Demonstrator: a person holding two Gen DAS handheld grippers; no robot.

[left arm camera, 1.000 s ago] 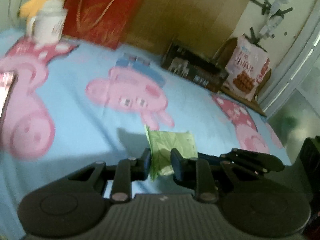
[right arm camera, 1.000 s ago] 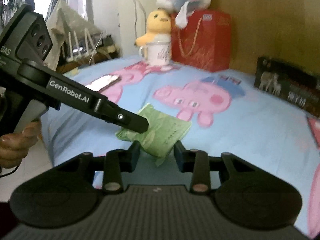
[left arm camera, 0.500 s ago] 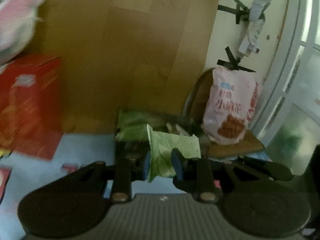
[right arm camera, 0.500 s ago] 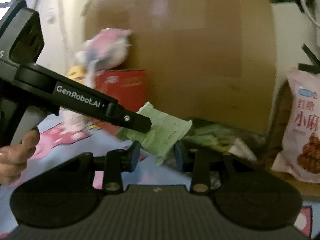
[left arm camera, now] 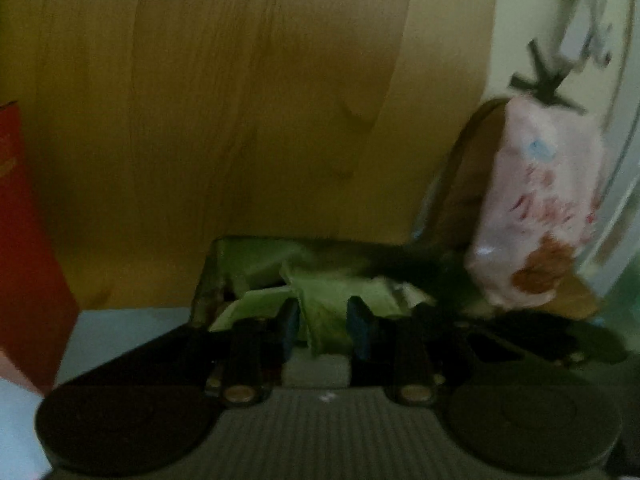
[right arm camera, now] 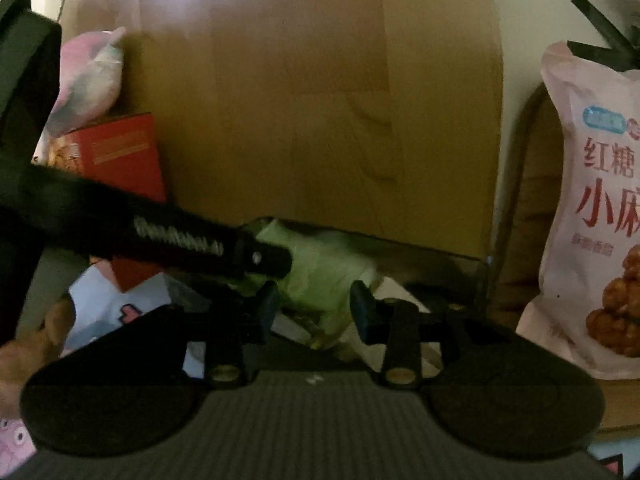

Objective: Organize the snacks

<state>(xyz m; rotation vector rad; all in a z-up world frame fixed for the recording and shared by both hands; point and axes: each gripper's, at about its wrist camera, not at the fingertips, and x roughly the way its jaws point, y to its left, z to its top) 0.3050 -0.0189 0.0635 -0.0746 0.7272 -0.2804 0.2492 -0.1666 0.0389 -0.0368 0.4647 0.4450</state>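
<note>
Two claws reach toward a dark box of green packets that stands against a wooden panel; blue bedding lies below, a red bag to the left, a pink snack bag upright on the right beside a pale wall; my left claw pinches a green packet between its fingers, edge-on, its long axis running away from me over the box's near edge; my right claw stands spread with nothing between its fingers, the packet just beyond them; the left view is blurred and dim; the box's contents are hard to separate; a plush toy is partly cut off.
</note>
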